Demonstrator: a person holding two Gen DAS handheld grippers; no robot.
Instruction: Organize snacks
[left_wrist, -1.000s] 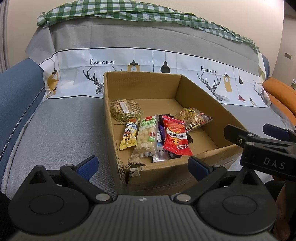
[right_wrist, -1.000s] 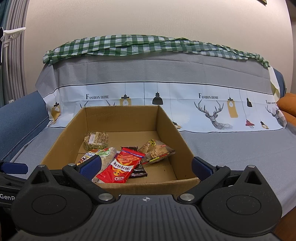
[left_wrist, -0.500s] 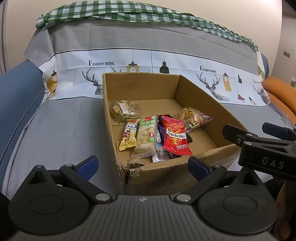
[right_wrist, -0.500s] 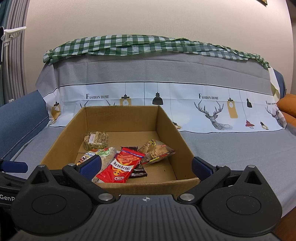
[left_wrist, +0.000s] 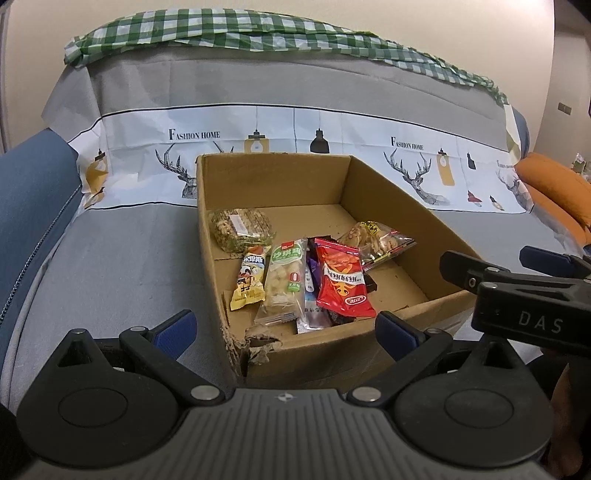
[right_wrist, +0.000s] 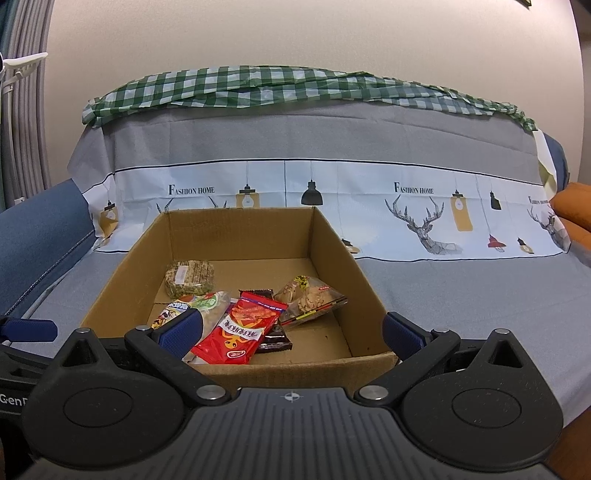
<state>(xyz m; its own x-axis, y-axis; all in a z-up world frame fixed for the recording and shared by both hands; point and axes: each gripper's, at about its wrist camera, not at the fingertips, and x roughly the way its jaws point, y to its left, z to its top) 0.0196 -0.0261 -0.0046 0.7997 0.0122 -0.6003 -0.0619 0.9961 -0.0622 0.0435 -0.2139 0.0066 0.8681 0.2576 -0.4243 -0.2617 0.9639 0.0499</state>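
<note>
Grey couch cover spread across the frame, cardboard box sat mid-frame, snacks piled inside, left gripper and right gripper both held wide, nothing gripped.

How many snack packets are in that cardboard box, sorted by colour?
Red: 1
Yellow: 1
Green-topped clear: 1
Clear, golden pieces: 1
Clear, grain cake: 1
Silvery-purple, part hidden: 1
Dark brown: 1
Total: 7
</note>
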